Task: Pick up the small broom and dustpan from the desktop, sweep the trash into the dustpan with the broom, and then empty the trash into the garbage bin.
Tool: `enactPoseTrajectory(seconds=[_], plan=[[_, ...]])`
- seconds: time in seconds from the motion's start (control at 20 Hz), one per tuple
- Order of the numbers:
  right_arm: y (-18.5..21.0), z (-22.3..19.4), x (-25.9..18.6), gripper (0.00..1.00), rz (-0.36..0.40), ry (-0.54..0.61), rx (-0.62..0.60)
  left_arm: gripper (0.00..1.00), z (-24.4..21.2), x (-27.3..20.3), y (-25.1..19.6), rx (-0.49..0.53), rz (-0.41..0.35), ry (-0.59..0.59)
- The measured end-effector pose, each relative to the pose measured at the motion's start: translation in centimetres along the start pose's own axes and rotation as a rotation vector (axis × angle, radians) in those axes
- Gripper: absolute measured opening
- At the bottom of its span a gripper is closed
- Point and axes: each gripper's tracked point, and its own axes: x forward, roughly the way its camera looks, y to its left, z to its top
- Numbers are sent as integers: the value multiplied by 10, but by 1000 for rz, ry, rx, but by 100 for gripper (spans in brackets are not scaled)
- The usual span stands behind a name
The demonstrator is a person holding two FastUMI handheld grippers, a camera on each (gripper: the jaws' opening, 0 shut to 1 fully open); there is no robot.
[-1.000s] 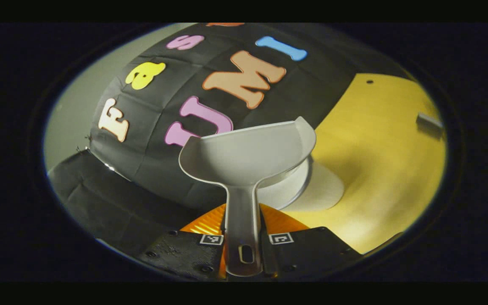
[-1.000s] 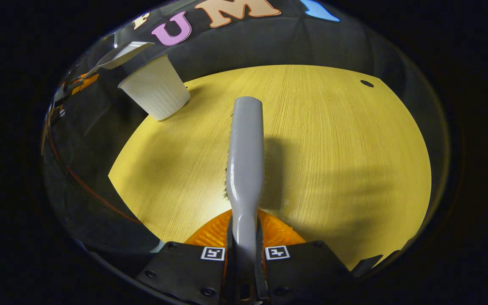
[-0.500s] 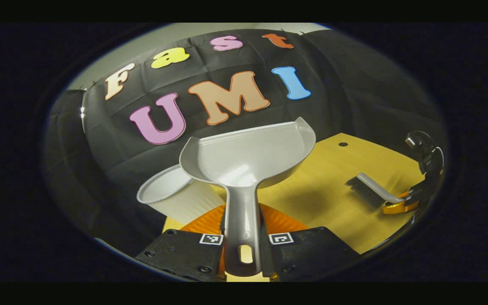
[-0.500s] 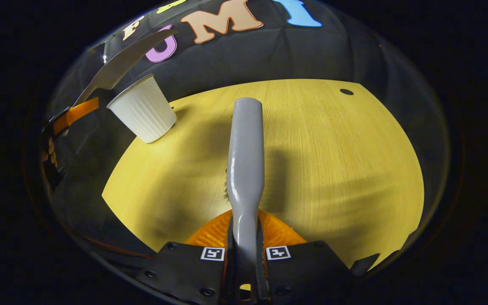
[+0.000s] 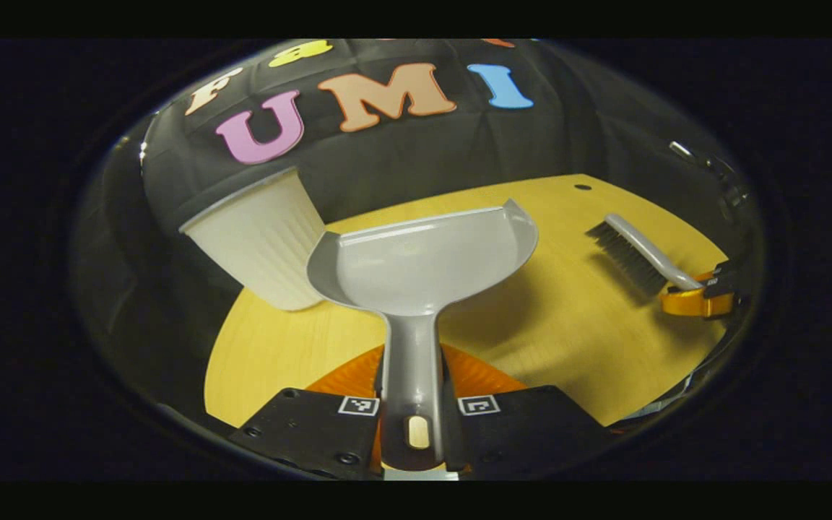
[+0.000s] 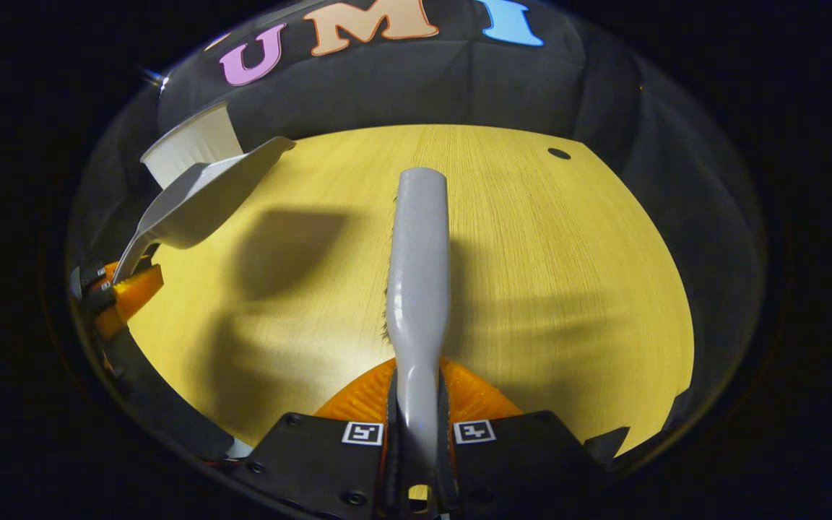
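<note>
My left gripper [image 5: 417,404] is shut on the handle of the grey dustpan [image 5: 423,260], whose empty pan hangs above the yellow desktop [image 5: 568,332]. In the right gripper view that dustpan [image 6: 199,198] shows at the left, held by the left gripper [image 6: 123,285]. My right gripper [image 6: 417,426] is shut on the handle of the small grey broom [image 6: 418,260], bristles pointing left, over the desk. In the left gripper view the broom [image 5: 636,249] and the right gripper [image 5: 698,300] sit at the right. The white ribbed garbage bin [image 5: 261,238] stands just left of the dustpan; I see no trash on the desk.
The bin [image 6: 188,148] stands near the desk's far left edge, against the black cloth wall. A small dark hole [image 6: 558,153] marks the desktop [image 6: 568,274] at the far right. Shadows of both tools fall on the wood.
The left gripper has swung the dustpan away from above the bin and lowered it toward the desk beside the bin. The broom in the right gripper has barely moved.
</note>
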Motion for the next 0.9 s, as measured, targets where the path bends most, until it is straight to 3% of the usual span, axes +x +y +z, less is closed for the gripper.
enactPoseTrajectory(seconds=[0.4, 0.55, 0.65, 0.75, 0.8, 0.9], plan=[[-3, -3, -11, 21, -81, 129, -31, 26, -33, 10, -5, 16, -27, 142], [-6, -8, -9, 25, -104, 151, -55, 27, -35, 10, -4, 42, -11, 147], [-5, -2, -15, 30, -112, 125, -49, 32, -31, 10, -8, 28, -23, 128], [-2, 3, -20, 72, -96, 90, -53, 78, -22, 9, -11, 27, -24, 92], [0, 7, -23, 75, -86, 69, -57, 100, -14, 5, -11, 29, -17, 61], [-2, 15, -33, 80, -77, 14, -61, 95, 1, -3, -13, 29, -1, 4]])
